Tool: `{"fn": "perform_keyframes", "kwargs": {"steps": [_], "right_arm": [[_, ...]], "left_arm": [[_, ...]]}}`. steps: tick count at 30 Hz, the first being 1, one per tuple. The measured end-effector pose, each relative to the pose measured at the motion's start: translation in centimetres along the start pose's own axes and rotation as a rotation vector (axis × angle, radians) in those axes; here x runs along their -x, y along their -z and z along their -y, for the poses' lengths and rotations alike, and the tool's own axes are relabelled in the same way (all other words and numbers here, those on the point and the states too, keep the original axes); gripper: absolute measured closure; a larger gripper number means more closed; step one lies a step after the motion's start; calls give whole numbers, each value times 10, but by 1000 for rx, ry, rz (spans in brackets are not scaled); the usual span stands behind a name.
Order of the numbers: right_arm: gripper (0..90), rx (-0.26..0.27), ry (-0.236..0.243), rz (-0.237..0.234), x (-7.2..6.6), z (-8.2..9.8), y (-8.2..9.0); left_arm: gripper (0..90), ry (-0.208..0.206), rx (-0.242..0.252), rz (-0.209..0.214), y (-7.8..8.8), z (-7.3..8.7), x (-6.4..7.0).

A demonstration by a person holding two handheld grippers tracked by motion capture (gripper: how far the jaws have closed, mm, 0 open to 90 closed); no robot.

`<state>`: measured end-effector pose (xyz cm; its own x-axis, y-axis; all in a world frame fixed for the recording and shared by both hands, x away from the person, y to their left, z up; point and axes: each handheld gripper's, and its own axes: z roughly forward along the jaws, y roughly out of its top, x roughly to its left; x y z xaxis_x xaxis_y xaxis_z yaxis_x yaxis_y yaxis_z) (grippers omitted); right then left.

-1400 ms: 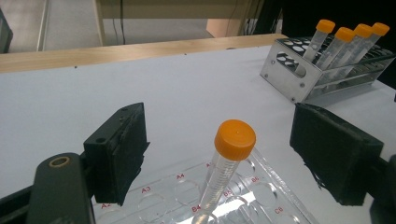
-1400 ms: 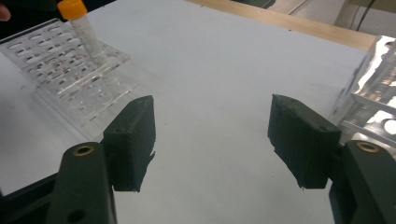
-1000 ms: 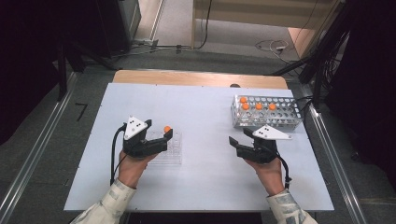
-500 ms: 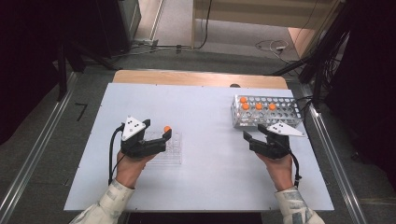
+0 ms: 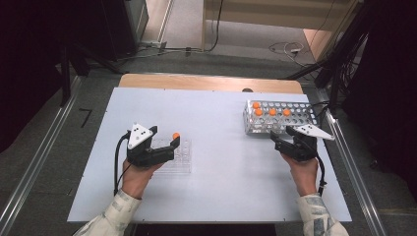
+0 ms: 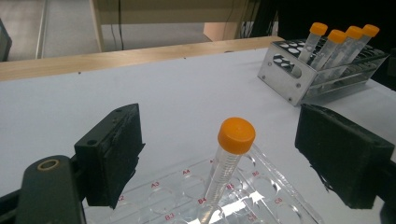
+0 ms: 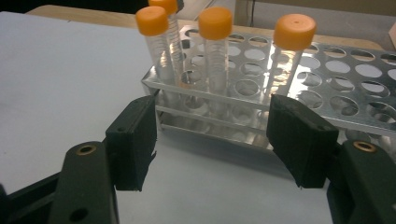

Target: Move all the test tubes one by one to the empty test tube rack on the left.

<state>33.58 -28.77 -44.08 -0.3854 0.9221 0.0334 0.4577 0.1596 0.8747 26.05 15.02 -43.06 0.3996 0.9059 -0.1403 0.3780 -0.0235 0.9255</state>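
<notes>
A clear plastic rack (image 5: 181,161) lies at the table's left with one orange-capped tube (image 5: 175,135) standing in it. My left gripper (image 5: 166,138) is open around that tube (image 6: 236,135); both pads stand well off it, over the clear rack (image 6: 187,196). A metal rack (image 5: 295,109) at the right rear holds several orange-capped tubes (image 5: 272,112). My right gripper (image 5: 284,136) sits just in front of it, open and empty. In the right gripper view the jaws (image 7: 212,135) frame the metal rack (image 7: 327,74) and its tubes (image 7: 215,28) without touching them.
The white table top (image 5: 221,123) has a wooden strip (image 5: 206,82) along its far edge. Metal rails (image 5: 354,167) run along both sides. The metal rack (image 6: 289,79) shows far right in the left gripper view.
My right gripper has moved right and turned its jaws toward the metal rack, still open. The left gripper and the tube in the clear rack have not moved.
</notes>
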Motion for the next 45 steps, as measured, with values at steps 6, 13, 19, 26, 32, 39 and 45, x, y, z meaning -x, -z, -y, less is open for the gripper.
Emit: {"fn": "perform_keyframes", "kwargs": {"steps": [6, 13, 19, 26, 32, 39, 45], "right_arm": [[325, -2, -11, 33, 8, -4, -9], [420, -7, -24, 86, 19, -6, -22], [548, 6, -32, 114, 26, -11, -37], [611, 16, -29, 122, 26, -15, -45], [688, 2, -28, 138, 27, -17, -50], [710, 16, -17, 139, 27, -25, -45], [711, 62, -9, 137, 26, -39, -29]], "left_arm": [[147, 10, -2, 3, 1, 0, -2], [147, 14, 0, -1, 1, 0, -4], [148, 11, -4, -1, 0, 0, -3], [149, 11, -3, -1, 0, 0, -4], [150, 13, 2, 0, 1, 0, -4], [150, 14, 3, 2, 1, -1, -5], [150, 17, 6, 0, 2, -1, -5]]}}
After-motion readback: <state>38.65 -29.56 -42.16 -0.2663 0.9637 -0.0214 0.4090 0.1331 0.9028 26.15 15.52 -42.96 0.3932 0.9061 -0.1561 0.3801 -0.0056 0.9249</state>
